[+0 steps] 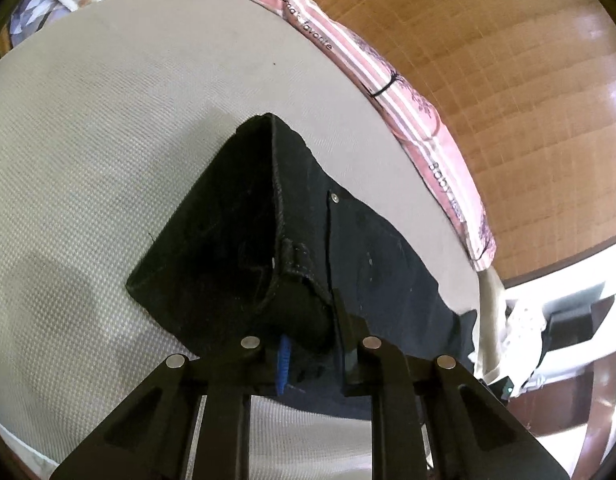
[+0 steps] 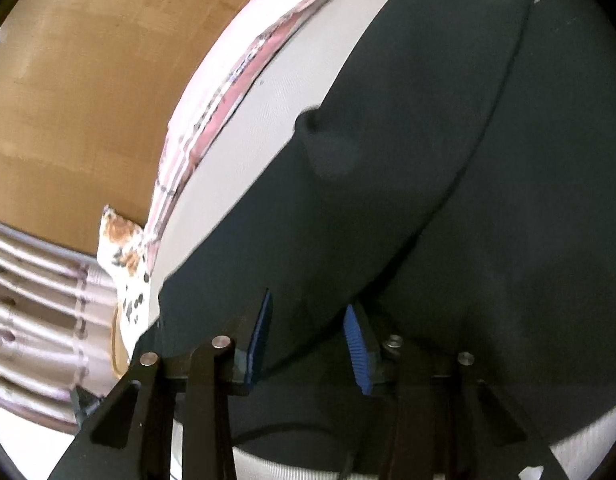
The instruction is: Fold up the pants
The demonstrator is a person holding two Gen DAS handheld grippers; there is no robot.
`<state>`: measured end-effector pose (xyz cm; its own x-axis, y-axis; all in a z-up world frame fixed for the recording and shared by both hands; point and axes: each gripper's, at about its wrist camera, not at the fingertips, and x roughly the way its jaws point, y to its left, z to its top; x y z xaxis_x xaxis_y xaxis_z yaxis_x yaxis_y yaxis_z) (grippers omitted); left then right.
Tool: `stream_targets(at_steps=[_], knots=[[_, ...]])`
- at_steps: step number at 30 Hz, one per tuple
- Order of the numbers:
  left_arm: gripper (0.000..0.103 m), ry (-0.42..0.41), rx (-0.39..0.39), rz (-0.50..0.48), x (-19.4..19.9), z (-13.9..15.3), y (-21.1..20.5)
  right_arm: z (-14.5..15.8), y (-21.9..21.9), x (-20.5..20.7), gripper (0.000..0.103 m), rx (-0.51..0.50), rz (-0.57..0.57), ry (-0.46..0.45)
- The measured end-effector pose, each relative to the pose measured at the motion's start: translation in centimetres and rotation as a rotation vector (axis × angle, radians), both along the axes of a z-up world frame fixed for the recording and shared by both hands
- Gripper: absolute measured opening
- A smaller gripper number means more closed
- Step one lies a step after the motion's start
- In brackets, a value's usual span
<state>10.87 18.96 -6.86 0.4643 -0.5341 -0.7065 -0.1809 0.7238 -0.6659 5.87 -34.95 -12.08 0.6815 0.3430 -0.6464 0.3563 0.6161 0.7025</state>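
Dark, near-black pants (image 1: 244,232) lie on a pale textured mattress (image 1: 108,140). In the left wrist view my left gripper (image 1: 311,356) is shut on the waistband corner and holds it lifted, so the waist opening gapes toward the camera; a metal rivet (image 1: 335,198) shows on the front. In the right wrist view the pants (image 2: 387,200) fill most of the frame as long folded legs. My right gripper (image 2: 308,344) has its blue pads (image 2: 260,340) apart with a fold of the pant fabric lying between them; the jaws look open.
A pink striped sheet (image 1: 387,80) edges the mattress. Beyond it is a wooden floor (image 1: 487,60). A leopard-print cloth (image 2: 128,272) and striped fabric (image 2: 36,320) lie at the left of the right wrist view. White furniture (image 1: 567,312) stands at the right.
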Motion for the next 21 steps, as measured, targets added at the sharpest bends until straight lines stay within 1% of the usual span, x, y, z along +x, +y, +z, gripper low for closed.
stream_targets(at_steps=[2, 4, 6, 7, 8, 11, 13, 16, 17, 19, 21], knots=[[0.018, 0.009, 0.011, -0.002, 0.2, -0.1, 0.1, 0.0, -1.2, 0.4, 0.030, 0.005, -0.046, -0.006], [0.018, 0.019, 0.029, -0.012, 0.5, -0.1, 0.0, 0.2, -2.5, 0.6, 0.026, 0.009, -0.079, -0.006], [0.018, 0.026, 0.057, -0.028, 0.7, -0.2, -0.1, 0.3, -3.2, 0.7, 0.016, -0.003, -0.084, 0.000], [0.017, 0.029, 0.076, -0.040, 0.9, -0.2, -0.3, 0.5, -3.3, 0.8, 0.015, -0.016, -0.078, 0.005], [0.017, 0.031, 0.091, -0.049, 1.0, -0.2, -0.4, 0.7, -3.3, 0.9, 0.012, -0.025, -0.072, 0.005], [0.017, 0.030, 0.148, -0.088, 1.4, 0.3, -0.9, 2.6, -2.5, 0.4, 0.008, -0.133, -0.056, 0.007], [0.017, 0.008, 0.207, -0.124, 1.7, 1.0, -1.2, 4.4, -1.6, -0.8, 0.007, -0.222, -0.032, -0.001], [0.017, -0.023, 0.270, -0.172, 2.2, 1.8, -1.4, 5.9, -0.4, -2.6, 0.007, -0.305, 0.002, -0.005], [0.017, -0.029, 0.290, -0.187, 2.3, 2.0, -1.5, 6.1, 0.2, -3.4, 0.007, -0.330, 0.016, 0.007], [0.017, -0.044, 0.360, -0.239, 2.4, 2.0, -2.1, 5.4, 0.8, -4.5, 0.007, -0.347, 0.030, 0.046], [0.017, -0.070, 0.461, -0.298, 2.2, 1.6, -2.9, 3.8, 1.2, -5.3, 0.007, -0.335, 0.042, 0.106]])
